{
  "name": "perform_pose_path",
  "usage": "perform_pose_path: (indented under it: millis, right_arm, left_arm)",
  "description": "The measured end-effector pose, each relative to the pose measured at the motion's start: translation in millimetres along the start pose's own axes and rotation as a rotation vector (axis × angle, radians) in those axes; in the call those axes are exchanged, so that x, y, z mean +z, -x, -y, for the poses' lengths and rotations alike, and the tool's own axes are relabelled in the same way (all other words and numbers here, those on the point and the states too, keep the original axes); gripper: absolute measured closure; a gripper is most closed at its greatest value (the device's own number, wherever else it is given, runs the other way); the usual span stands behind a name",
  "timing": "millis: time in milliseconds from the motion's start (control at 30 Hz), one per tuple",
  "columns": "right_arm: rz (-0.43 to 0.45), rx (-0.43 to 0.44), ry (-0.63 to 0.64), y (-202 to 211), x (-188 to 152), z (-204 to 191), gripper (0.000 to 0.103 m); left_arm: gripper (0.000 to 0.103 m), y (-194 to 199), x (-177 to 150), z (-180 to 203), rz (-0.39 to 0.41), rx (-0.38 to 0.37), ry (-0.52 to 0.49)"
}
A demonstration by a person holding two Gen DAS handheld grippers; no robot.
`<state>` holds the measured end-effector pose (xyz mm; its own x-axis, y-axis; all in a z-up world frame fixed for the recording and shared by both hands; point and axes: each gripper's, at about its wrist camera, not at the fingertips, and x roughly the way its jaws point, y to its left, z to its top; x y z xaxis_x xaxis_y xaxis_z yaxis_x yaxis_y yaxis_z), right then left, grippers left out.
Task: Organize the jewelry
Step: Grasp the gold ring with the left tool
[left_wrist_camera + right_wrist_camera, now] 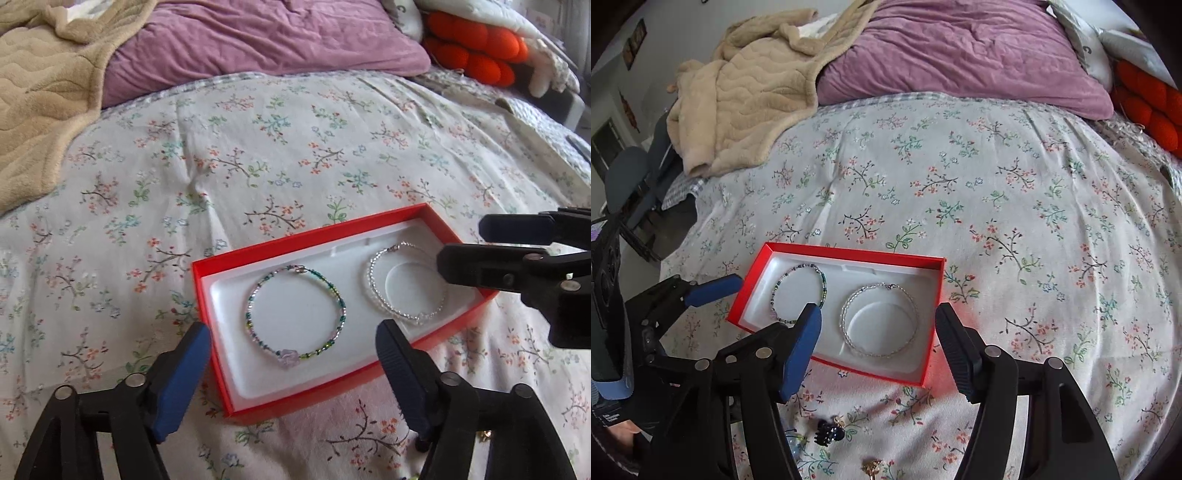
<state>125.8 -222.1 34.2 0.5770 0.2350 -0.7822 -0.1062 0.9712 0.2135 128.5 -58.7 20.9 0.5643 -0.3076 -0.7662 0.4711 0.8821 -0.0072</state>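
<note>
A red box (369,218) (849,253) with a white liner lies on the floral bedspread. Inside lie a green beaded bracelet (341,308) (823,277) and a clear beaded bracelet (373,280) (846,306). My left gripper (293,345) is open and empty, its fingers astride the box's near left part. My right gripper (879,325) is open and empty, just before the box; in the left wrist view it enters from the right (461,240) over the clear bracelet. A black hair claw (829,432) and a gold trinket (871,467) lie on the bedspread below the right gripper.
A beige blanket (746,96) and a purple pillow (960,48) lie at the far end of the bed. Orange cushions (476,48) sit at the far right. A dark chair (631,184) stands past the bed's left edge.
</note>
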Motion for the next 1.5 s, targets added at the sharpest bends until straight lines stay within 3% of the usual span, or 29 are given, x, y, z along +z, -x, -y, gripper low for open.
perform_pose_path:
  millis: [200,333,500,667,900,1100,1267,1500]
  right_arm:
    - [-0.003,-0.015,-0.035,15,-6,-1,0.035]
    - [-0.031,-0.046,-0.057,22,-16,-4,0.035]
    - [-0.119,-0.077,-0.101,23,-37,-8,0.035]
    - [-0.214,-0.084,-0.139,17,-60,-12,0.035]
    - [-0.253,-0.11,-0.159,14,-75,-14,0.035]
    - [-0.269,-0.139,-0.181,12,-80,-7,0.035]
    - [-0.271,-0.152,-0.182,12,-81,-2,0.035]
    - [-0.276,-0.16,-0.178,12,-84,3,0.035]
  left_arm:
    - [0.019,17,-6,-3,-0.012,0.015,0.015]
    - [0.015,25,-16,-11,-0.067,0.028,0.061]
    - [0.014,33,-35,-21,-0.158,0.034,0.134]
    - [0.015,36,-61,-37,-0.246,-0.005,0.242]
    - [0.015,41,-72,-39,-0.253,-0.031,0.263]
    - [0.026,32,-76,-40,-0.28,-0.047,0.281]
    - [0.045,17,-76,-32,-0.307,-0.074,0.295]
    - [0.057,1,-72,-15,-0.328,-0.068,0.277]
